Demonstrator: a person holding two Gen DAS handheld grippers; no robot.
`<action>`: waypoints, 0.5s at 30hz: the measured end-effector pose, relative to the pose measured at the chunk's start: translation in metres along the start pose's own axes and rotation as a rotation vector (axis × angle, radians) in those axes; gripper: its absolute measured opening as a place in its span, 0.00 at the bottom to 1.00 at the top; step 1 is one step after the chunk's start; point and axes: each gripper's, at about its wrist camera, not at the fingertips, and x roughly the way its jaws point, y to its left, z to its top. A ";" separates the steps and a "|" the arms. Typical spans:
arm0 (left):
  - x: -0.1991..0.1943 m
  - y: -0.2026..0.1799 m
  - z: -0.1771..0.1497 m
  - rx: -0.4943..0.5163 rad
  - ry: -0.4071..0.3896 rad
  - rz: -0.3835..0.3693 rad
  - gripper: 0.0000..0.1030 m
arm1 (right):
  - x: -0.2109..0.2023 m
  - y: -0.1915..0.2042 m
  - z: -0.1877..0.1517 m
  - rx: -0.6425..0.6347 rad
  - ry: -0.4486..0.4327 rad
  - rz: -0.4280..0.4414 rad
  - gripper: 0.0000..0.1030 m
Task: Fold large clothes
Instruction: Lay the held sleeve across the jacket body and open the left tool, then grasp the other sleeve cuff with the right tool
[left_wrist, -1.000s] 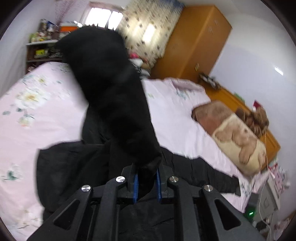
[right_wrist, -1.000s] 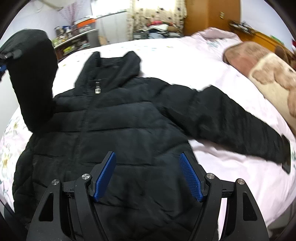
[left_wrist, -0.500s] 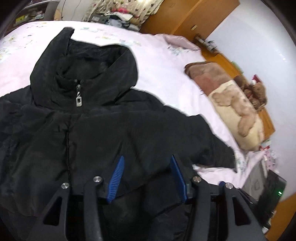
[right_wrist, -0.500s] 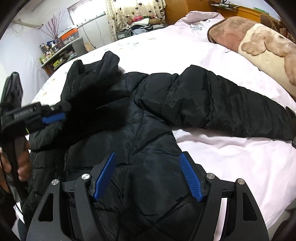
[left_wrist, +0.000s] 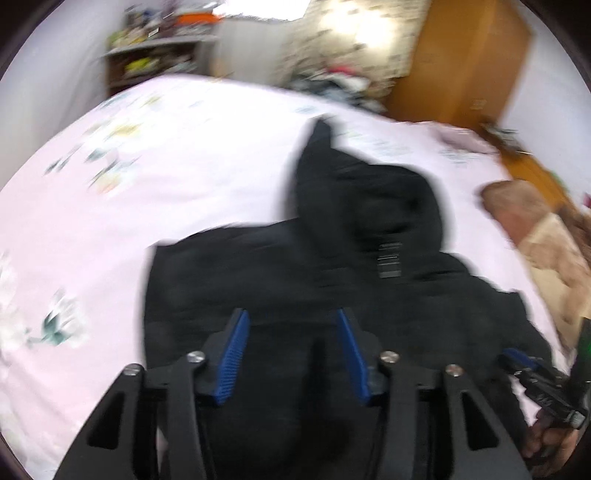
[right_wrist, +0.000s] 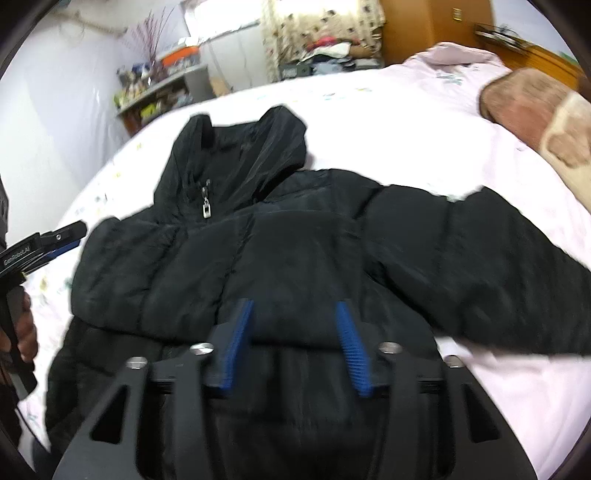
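A black hooded puffer jacket lies front up on the pink bed, hood toward the far side. Its left sleeve is folded across the chest. Its right sleeve stretches out to the right. The jacket also fills the blurred left wrist view. My left gripper is open and empty over the jacket's left part. My right gripper is open and empty over the folded sleeve. The left gripper shows at the right wrist view's left edge; the right gripper shows at the left wrist view's right edge.
The pink floral bedsheet spreads around the jacket. A brown and cream pillow lies at the right. A cluttered shelf and a wooden wardrobe stand beyond the bed.
My left gripper let go of the left sleeve, which now lies folded across the chest, and swung left. My right gripper moved closer over the jacket.
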 end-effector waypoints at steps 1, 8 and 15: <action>0.008 0.010 -0.002 -0.019 0.008 0.015 0.45 | 0.018 -0.001 0.005 -0.010 0.027 -0.016 0.41; 0.045 0.015 -0.024 0.003 0.028 0.048 0.42 | 0.071 -0.015 0.005 -0.001 0.109 -0.082 0.41; 0.045 0.013 -0.023 0.042 0.036 0.071 0.42 | 0.074 -0.014 0.008 -0.025 0.128 -0.099 0.41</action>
